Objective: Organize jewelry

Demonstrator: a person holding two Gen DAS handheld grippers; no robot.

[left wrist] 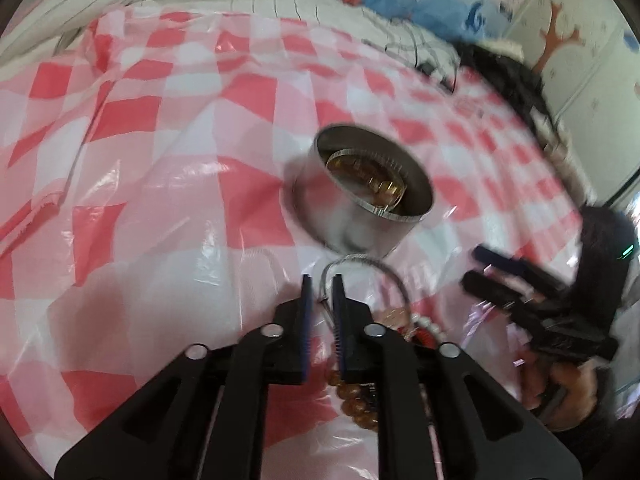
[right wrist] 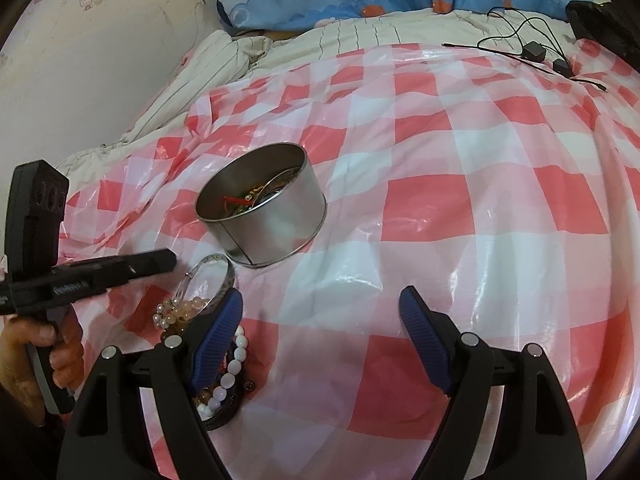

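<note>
Checked plastic sheet [right wrist: 460, 208] covered the bed — tin [right wrist: 262, 208] already held some jewelry; bangle [right wrist: 210, 280] and bead bracelets [right wrist: 228, 376] remained outside. Left gripper [left wrist: 322, 280] jaws nearly together around the bangle's wire, grip uncertain — right gripper [right wrist: 322, 312] gaped empty

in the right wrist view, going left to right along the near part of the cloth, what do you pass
left gripper → silver bangle → round metal tin → right gripper, with its fingers wide apart

Left hand-held gripper [left wrist: 322, 280]: black frame, silver screws, blue ribbed pads. Right hand-held gripper [right wrist: 322, 312]: identical, white lettering on side.
</note>
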